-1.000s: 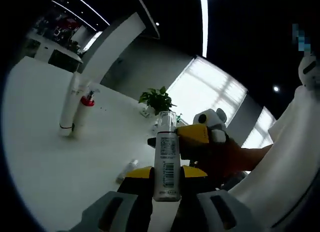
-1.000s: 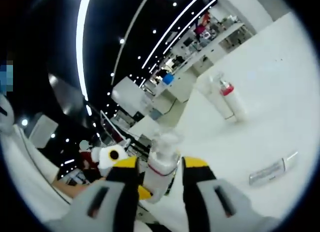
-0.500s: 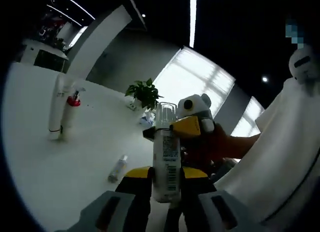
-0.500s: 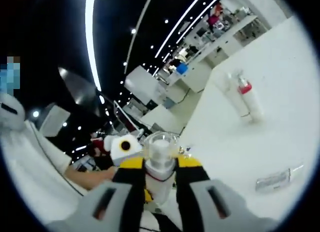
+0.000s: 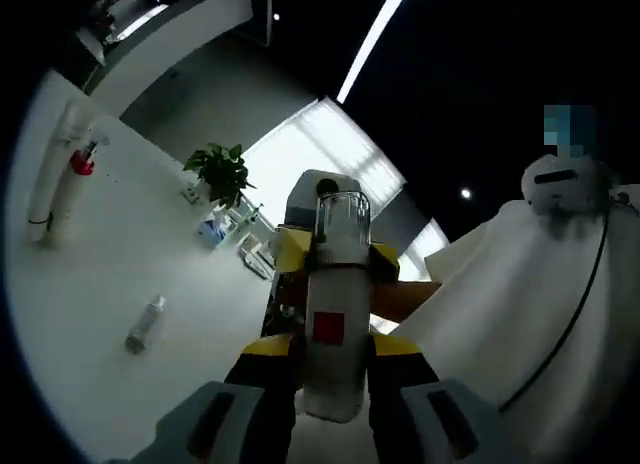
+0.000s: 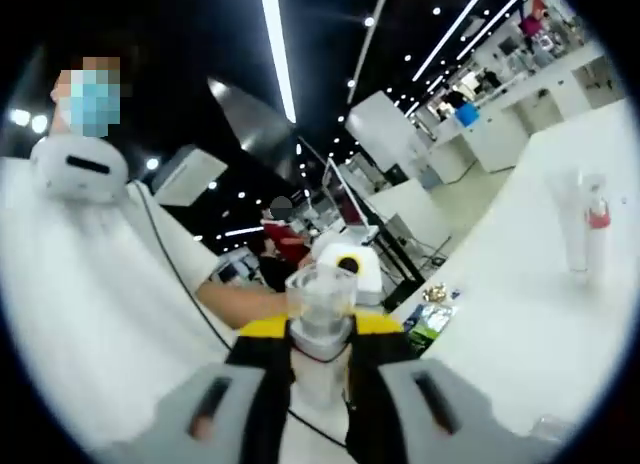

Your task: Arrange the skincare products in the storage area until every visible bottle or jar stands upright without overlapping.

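Note:
A white bottle (image 5: 332, 359) with a clear cap (image 5: 338, 216) and a red square on its label stands upright between the jaws of my left gripper (image 5: 332, 349), which is shut on its body. My right gripper (image 5: 292, 262) faces it from behind, its yellow jaws closed at the bottle's neck. In the right gripper view the same clear-capped bottle (image 6: 320, 302) sits between the jaws of my right gripper (image 6: 320, 329), lifted off the table. A small bottle (image 5: 145, 324) lies on its side on the white table (image 5: 100, 274).
A tall white tube (image 5: 50, 169) and a red-capped bottle (image 5: 76, 179) stand upright together far off on the table; the same tube (image 6: 572, 224) and bottle (image 6: 597, 229) appear in the right gripper view. A potted plant (image 5: 222, 169) stands at the far edge. A person in white (image 5: 520, 314) is close.
My right gripper has come in and shut on the bottle's neck. The bottle has turned, showing a red square instead of the barcode. Both views have tilted upward.

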